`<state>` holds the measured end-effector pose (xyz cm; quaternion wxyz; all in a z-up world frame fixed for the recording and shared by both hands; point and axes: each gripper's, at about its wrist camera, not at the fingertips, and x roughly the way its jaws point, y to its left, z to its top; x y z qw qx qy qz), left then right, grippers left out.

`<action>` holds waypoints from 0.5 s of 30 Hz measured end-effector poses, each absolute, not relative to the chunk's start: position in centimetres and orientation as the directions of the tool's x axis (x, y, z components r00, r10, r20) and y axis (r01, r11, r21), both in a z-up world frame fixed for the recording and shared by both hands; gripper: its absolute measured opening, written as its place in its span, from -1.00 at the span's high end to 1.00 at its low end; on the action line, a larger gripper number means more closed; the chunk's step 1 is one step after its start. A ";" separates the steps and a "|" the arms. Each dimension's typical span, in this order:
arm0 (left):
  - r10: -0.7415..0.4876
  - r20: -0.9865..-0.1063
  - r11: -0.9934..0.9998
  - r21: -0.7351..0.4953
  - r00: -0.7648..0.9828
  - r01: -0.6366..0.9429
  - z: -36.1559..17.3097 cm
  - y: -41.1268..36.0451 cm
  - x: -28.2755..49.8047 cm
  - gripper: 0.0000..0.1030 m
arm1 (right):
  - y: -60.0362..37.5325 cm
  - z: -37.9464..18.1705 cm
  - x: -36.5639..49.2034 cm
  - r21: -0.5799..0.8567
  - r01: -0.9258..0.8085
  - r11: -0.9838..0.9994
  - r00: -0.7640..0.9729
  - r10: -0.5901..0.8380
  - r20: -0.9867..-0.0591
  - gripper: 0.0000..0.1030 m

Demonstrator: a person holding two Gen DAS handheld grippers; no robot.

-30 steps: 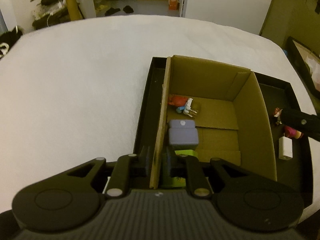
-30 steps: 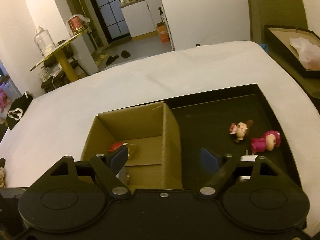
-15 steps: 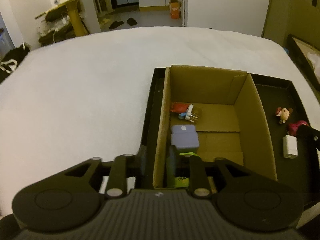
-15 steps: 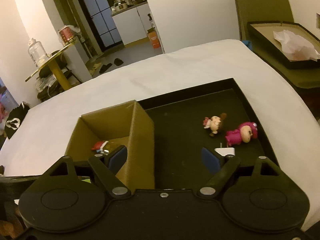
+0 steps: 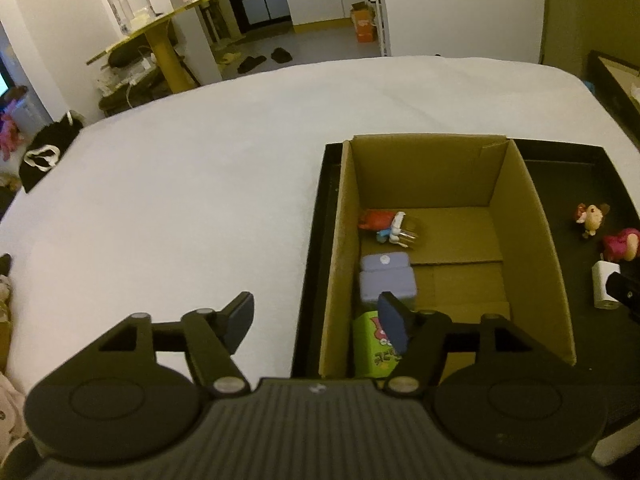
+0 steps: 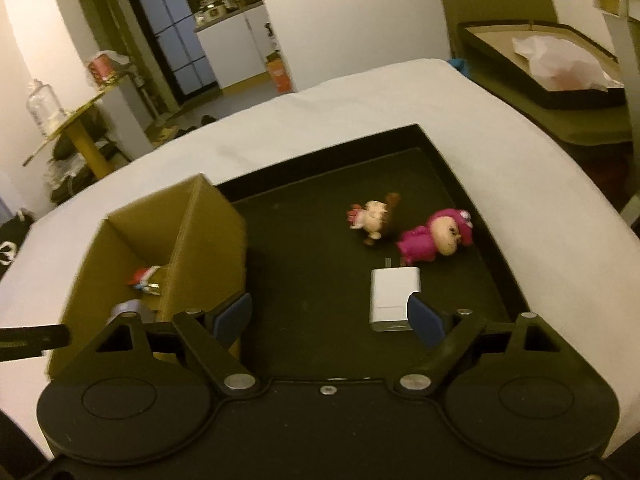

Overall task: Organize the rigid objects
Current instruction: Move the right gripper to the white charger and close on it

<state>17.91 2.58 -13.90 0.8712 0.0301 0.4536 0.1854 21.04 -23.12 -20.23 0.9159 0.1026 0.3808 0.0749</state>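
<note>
A cardboard box (image 5: pixel 520 216) stands in the left part of a black tray (image 6: pixel 312 248). Inside it lie a red-and-white figure (image 5: pixel 384 222), a purple block (image 5: pixel 386 280) and a green box (image 5: pixel 374 344). On the tray floor to its right lie a white charger (image 6: pixel 394 298), a pink doll (image 6: pixel 434 238) and a small brown-haired doll (image 6: pixel 372 218). My left gripper (image 5: pixel 316 320) is open and empty above the box's near left wall. My right gripper (image 6: pixel 330 318) is open and empty over the tray, its right fingertip beside the charger.
The tray sits on a white sheet-covered surface (image 5: pixel 180 184). A second black tray with white paper (image 6: pixel 552 64) stands to the far right. A yellow table with a glass jar (image 5: pixel 132 12) and floor clutter are beyond the far edge.
My left gripper let go of the box's left wall, opened and drew back upward. My right gripper moved right and forward over the tray toward the charger and dolls.
</note>
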 end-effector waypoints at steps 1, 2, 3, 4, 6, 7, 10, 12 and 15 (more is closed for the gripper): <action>0.359 -0.777 0.927 0.232 0.518 -0.295 -13.9 2.5 18.0 -0.39 | -23.1 -20.6 21.3 0.225 -0.044 0.973 0.698 0.191 -0.690 -0.64; 0.366 -0.775 0.925 0.242 0.515 -0.294 -14.0 2.3 18.1 -0.43 | -23.2 -21.0 21.5 0.214 -0.035 0.976 0.696 0.178 -0.695 -0.64; 0.373 -0.773 0.923 0.251 0.513 -0.293 -14.1 2.2 18.2 -0.44 | -23.2 -21.3 21.7 0.205 -0.025 0.978 0.694 0.165 -0.701 -0.64; 0.379 -0.773 0.920 0.258 0.509 -0.293 -14.2 2.1 18.3 -0.47 | -23.2 -21.6 22.0 0.186 -0.008 0.983 0.693 0.140 -0.708 -0.64; 0.388 -0.773 0.917 0.272 0.501 -0.291 -14.3 1.9 18.6 -0.49 | -23.4 -22.0 22.4 0.180 0.008 0.984 0.695 0.123 -0.709 -0.64; 0.393 -0.774 0.916 0.281 0.496 -0.288 -14.4 1.8 18.8 -0.50 | -23.5 -22.3 22.6 0.188 0.012 0.982 0.694 0.127 -0.709 -0.64; 0.405 -0.773 0.912 0.311 0.487 -0.266 -14.7 1.1 19.2 -0.51 | -23.6 -22.9 23.2 0.186 0.029 0.982 0.690 0.115 -0.714 -0.64; 0.418 -0.767 0.908 0.332 0.486 -0.257 -14.8 0.7 19.4 -0.52 | -23.7 -23.4 23.5 0.186 0.033 0.982 0.685 0.113 -0.719 -0.64; 0.432 -0.765 0.902 0.354 0.479 -0.247 -15.1 0.2 19.8 -0.53 | -23.7 -24.0 23.9 0.182 0.027 0.983 0.675 0.117 -0.728 -0.64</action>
